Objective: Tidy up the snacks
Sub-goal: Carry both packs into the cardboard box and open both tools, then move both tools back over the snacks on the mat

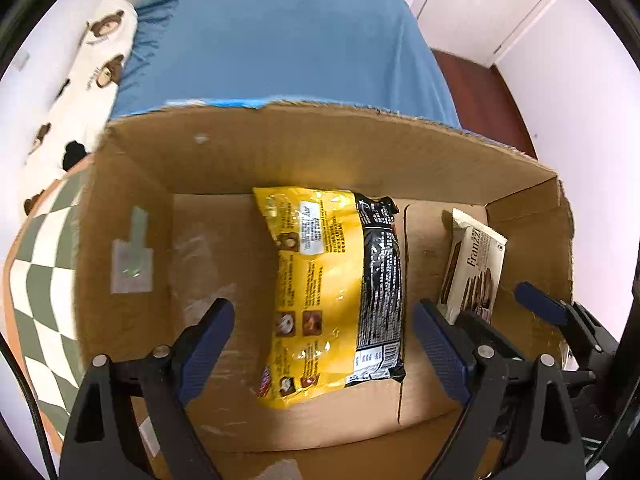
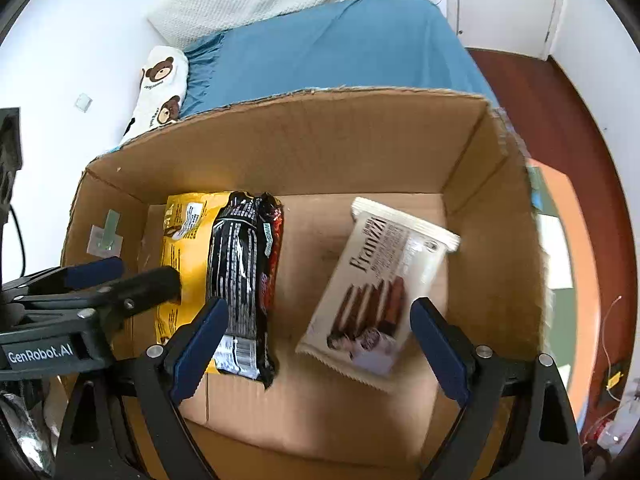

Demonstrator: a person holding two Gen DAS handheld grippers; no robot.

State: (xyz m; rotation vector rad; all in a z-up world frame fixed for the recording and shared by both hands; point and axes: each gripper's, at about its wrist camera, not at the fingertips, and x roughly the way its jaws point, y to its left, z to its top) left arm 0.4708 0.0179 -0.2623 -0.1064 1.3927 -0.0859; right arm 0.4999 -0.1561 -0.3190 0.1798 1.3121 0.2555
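An open cardboard box point(image 1: 132, 208) point(image 2: 480, 184) holds snacks. A yellow packet point(image 1: 312, 288) point(image 2: 180, 240) lies on its floor with a black packet point(image 1: 380, 288) point(image 2: 244, 280) against its right side. A white Franzzi wafer packet point(image 1: 476, 268) point(image 2: 380, 288) lies further right. My left gripper point(image 1: 324, 348) is open and empty above the yellow and black packets. My right gripper point(image 2: 320, 344) is open and empty above the wafer packet. The right gripper also shows at the right in the left wrist view point(image 1: 496, 312). The left gripper shows at the left in the right wrist view point(image 2: 136, 276).
A bed with a blue sheet point(image 1: 280, 48) point(image 2: 332, 52) lies beyond the box, with a bear-print pillow point(image 1: 96, 60) point(image 2: 160, 88) at its left. A checkered mat point(image 1: 36, 280) lies left of the box. Dark wooden floor point(image 2: 560, 112) is at the right.
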